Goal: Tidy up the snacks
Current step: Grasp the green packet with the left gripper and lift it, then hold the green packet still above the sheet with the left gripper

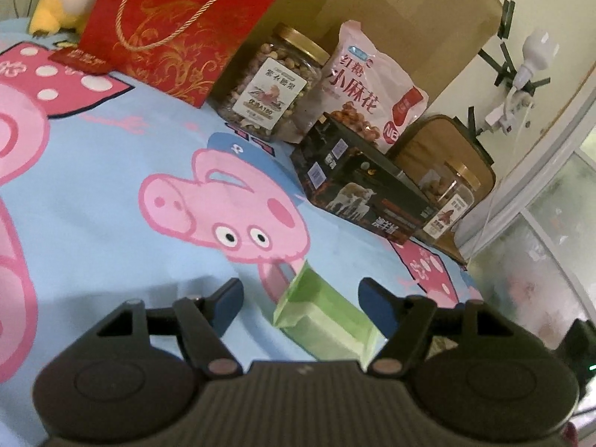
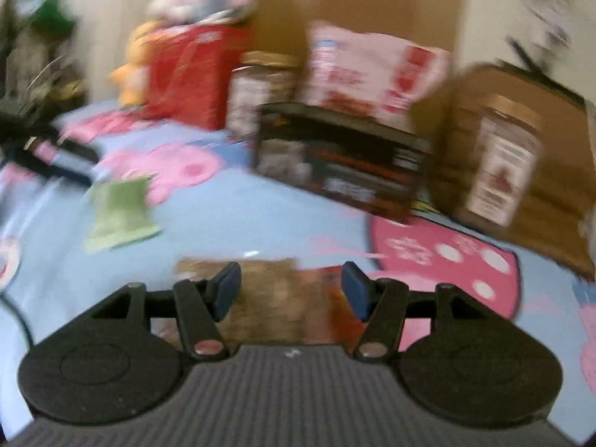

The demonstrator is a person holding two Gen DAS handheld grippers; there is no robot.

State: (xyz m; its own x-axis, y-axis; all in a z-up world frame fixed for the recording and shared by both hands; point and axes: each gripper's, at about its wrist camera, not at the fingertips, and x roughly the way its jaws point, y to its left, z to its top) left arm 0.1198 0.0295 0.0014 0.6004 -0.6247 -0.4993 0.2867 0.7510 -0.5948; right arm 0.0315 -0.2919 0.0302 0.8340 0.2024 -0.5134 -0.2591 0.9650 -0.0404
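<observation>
That green packet (image 1: pixel 324 316) lies flat on the blue sheet (image 1: pixel 93 223), between your left gripper (image 1: pixel 301 305) jaws, which stand wide and aren't pinching it. Close squarely before lifting. Your right gripper (image 2: pixel 290 290) is wide too, over a brown packet (image 2: pixel 268 298); too blurry to call contact.
</observation>
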